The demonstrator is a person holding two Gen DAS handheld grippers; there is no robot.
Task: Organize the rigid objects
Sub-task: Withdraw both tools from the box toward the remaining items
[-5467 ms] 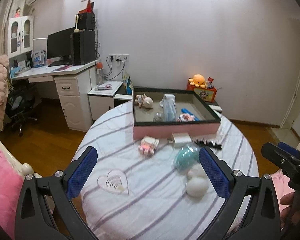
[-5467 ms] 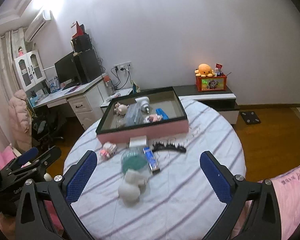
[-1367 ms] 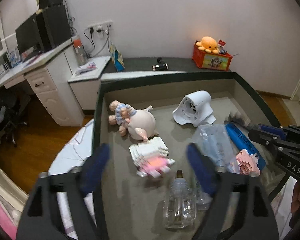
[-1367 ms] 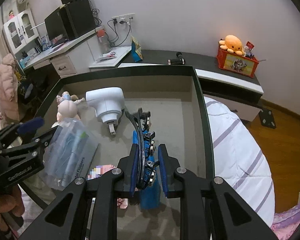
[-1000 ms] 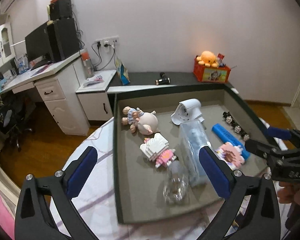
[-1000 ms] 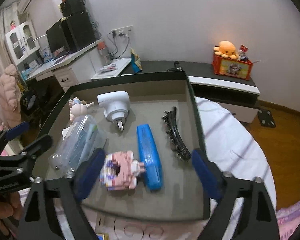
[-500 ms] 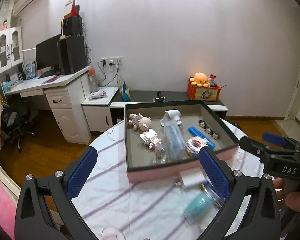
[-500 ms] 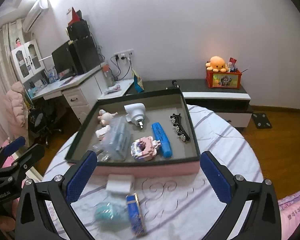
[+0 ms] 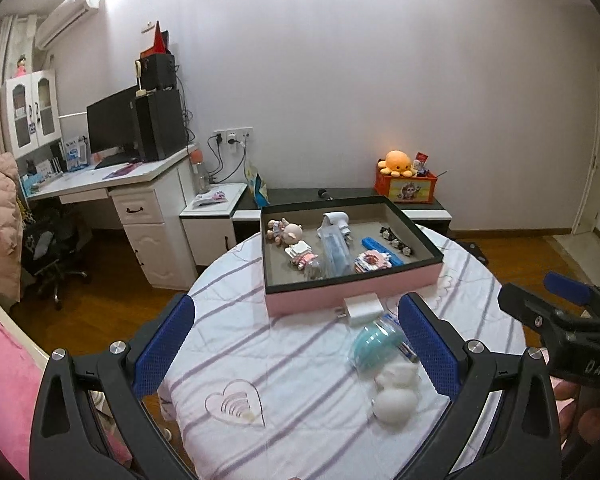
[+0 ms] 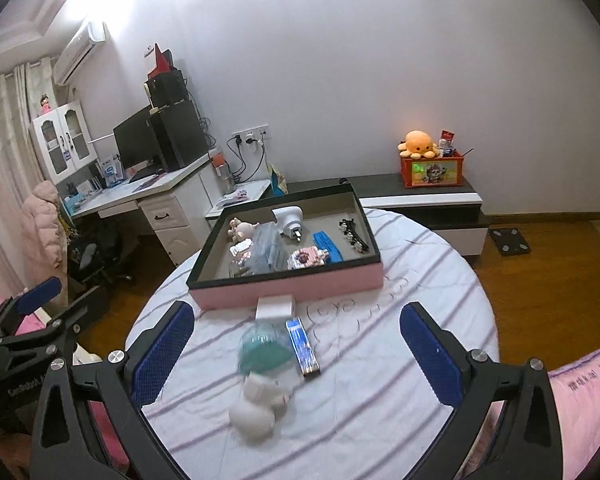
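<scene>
Right now I hold both claws wide open and empty above the table (image 10: pixel 440 280). In the right wrist view, the blue bar (image 10: pixel 302 347) lies lower centre, long axis pointing up-frame toward the tray (image 10: pixel 288 286), between my right gripper (image 10: pixel 296 356) fingers; the left gripper (image 9: pixel 296 344) sits farther off.

Charger (image 9: pixel 362 309) just before tray (image 9: pixel 352 296).

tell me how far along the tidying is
Done: the pink tray already holds a pig figure, white plug, blue case and black hair clip. In hand: nothing; left tool and right tool are open. Left on the tablecloth: white charger, teal dome, blue bar, white figurine.
</scene>
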